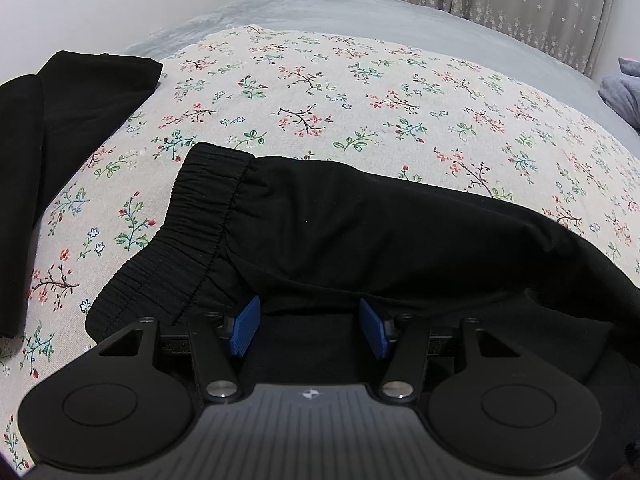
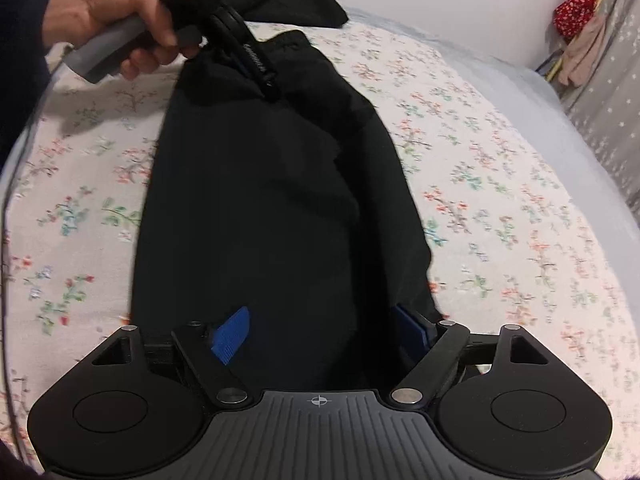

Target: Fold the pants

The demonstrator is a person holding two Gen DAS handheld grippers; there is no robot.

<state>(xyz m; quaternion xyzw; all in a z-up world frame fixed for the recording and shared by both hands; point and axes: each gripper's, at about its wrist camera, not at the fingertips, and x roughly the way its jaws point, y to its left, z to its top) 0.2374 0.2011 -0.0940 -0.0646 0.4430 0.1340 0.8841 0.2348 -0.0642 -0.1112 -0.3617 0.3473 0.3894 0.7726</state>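
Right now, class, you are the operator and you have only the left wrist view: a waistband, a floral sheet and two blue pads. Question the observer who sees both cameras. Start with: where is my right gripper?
Observer: The right gripper is at the end of the pants away from the waistband. Its pads are apart over the black fabric.
Operator: What is carrying my left gripper?
Observer: A hand is wrapped around the grey handle of the left gripper, above the waist end.
Operator: Is there anything beyond the bed on the right?
Observer: A red floral cloth hangs in the far corner, near the curtain.
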